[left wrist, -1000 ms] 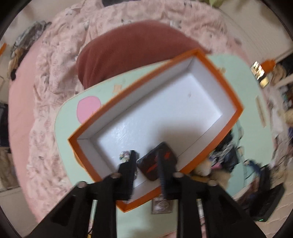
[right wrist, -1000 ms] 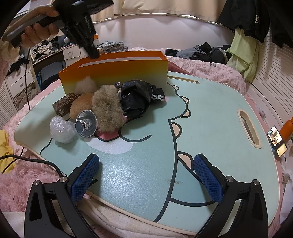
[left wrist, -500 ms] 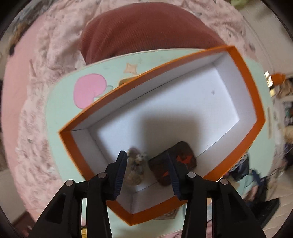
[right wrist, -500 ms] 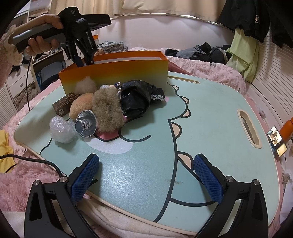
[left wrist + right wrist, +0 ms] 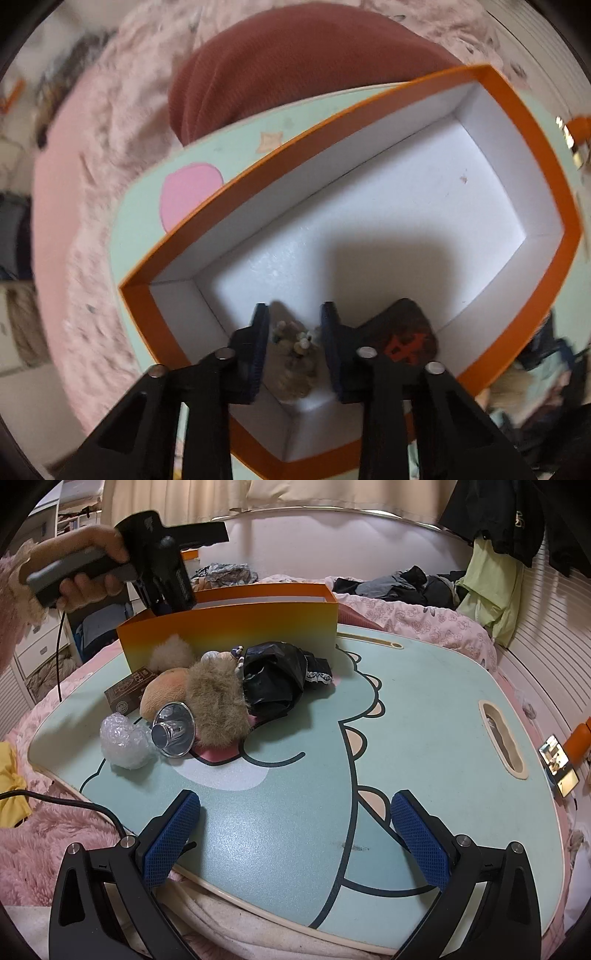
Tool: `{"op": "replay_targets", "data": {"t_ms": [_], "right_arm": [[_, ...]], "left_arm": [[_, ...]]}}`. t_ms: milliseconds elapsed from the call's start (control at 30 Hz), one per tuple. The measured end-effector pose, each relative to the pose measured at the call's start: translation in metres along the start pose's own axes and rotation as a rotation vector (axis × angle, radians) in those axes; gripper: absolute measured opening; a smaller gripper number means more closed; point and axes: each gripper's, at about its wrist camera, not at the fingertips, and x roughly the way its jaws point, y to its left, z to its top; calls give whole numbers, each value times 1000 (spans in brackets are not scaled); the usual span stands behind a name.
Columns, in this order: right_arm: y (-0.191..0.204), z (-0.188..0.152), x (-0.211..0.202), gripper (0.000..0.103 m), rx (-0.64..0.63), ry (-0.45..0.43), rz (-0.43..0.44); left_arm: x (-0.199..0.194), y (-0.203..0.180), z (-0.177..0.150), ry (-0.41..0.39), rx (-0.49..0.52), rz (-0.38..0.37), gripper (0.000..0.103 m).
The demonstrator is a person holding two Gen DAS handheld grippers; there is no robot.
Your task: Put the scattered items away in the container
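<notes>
An orange box (image 5: 532, 125) with a white inside stands on the mint cartoon table; it shows in the right wrist view (image 5: 236, 627) too. My left gripper (image 5: 293, 332) hangs open just inside the box, above a small tan furry trinket (image 5: 295, 365) on the box floor. A dark pouch with red marks (image 5: 402, 336) lies beside it. My right gripper (image 5: 291, 834) is open and empty over the table's near edge. Scattered before the box lie a bubble-wrap ball (image 5: 123, 742), a clear cup (image 5: 175, 731), a furry toy (image 5: 218, 705), a black bag (image 5: 277, 679) and a brown carton (image 5: 127, 692).
The table (image 5: 424, 716) rests on a pink bed with a maroon cushion (image 5: 295, 62). A phone (image 5: 557, 766) lies off the right edge. A black cable (image 5: 74, 805) runs past the left front corner. Clothes are piled behind.
My left gripper opened and dropped the furry trinket into the box, then sank deeper toward the near left corner. The right gripper has not moved.
</notes>
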Motion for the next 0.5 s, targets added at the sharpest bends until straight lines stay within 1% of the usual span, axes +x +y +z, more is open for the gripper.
{"op": "replay_targets", "data": {"t_ms": [33,67,100,133,233,367,467,500], "right_arm": [[0,0,0,103,1,-1,0],[0,0,0,103,1,-1,0],[0,0,0,103,1,-1,0],[0,0,0,103,0,0,0],[0,0,0,103,2,-2,0],[0,0,0,103,1,-2,0],[0,0,0,103,2,-3,0],[-1,0,0,103,2,-2,0]], "left_arm": [[2,-2,-2,14,4,-32,0],[2,-4,-5,6,11,-38,0],[0,-6,-5,-15,24,-28,0],[-2,-6,-5,-23,22,-39,0],[-11,-1,-4,-56,-9,-99,0],[-38,12,-10,-143,-34,-198,0],[-64,21,-26,-225,-36,-280,0],[-75,25,-34,-264,-42,-291,1]]}}
